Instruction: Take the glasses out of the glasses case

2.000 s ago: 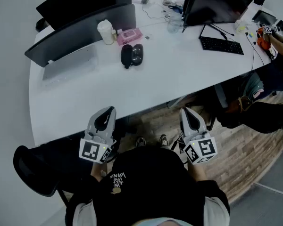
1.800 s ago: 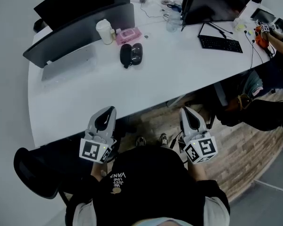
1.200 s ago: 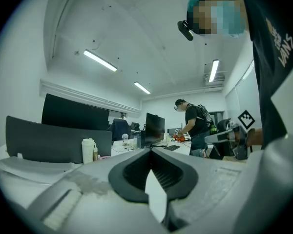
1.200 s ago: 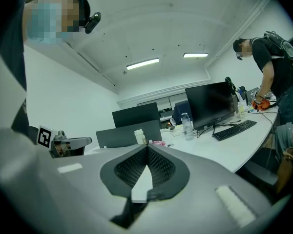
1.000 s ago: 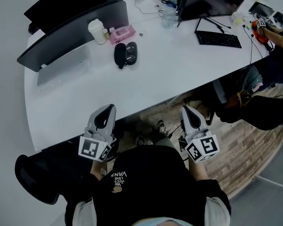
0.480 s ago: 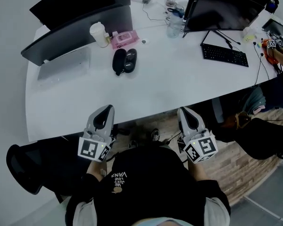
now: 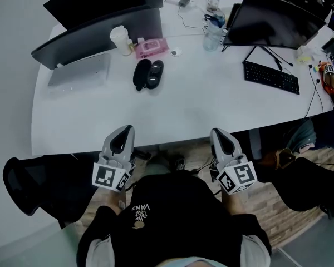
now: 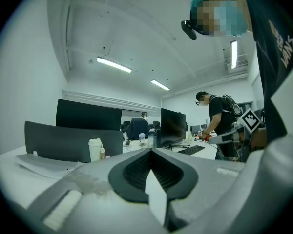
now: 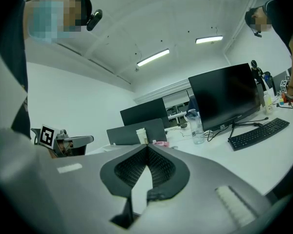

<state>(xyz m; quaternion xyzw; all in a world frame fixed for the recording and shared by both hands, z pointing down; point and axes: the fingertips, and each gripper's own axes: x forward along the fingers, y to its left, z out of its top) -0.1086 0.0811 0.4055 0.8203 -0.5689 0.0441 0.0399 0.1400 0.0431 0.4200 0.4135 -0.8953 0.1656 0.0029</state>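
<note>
A black glasses case (image 7: 147, 74) lies open on the white table (image 7: 189, 107), left of its middle, both halves side by side. What is in it is too small to make out. My left gripper (image 7: 126, 130) and right gripper (image 7: 217, 132) are held close to my body at the table's near edge, well short of the case. Both are shut with nothing in them; in the left gripper view (image 8: 150, 150) and the right gripper view (image 9: 147, 146) the jaws meet at the tip. The case is hidden in both gripper views.
Behind the case stand a white cup (image 7: 121, 39), a pink wipes pack (image 7: 151, 47) and dark monitors (image 7: 103, 29). A second monitor (image 7: 273, 21), keyboard (image 7: 271, 77) and bottle (image 7: 212, 33) are at the right. A black chair (image 7: 22, 185) stands at my left. Another person (image 8: 219, 118) stands at the far right.
The head view has shifted, so the table and case sit a little lower and to the right in it. Both grippers stay shut and in the same place by my body.
</note>
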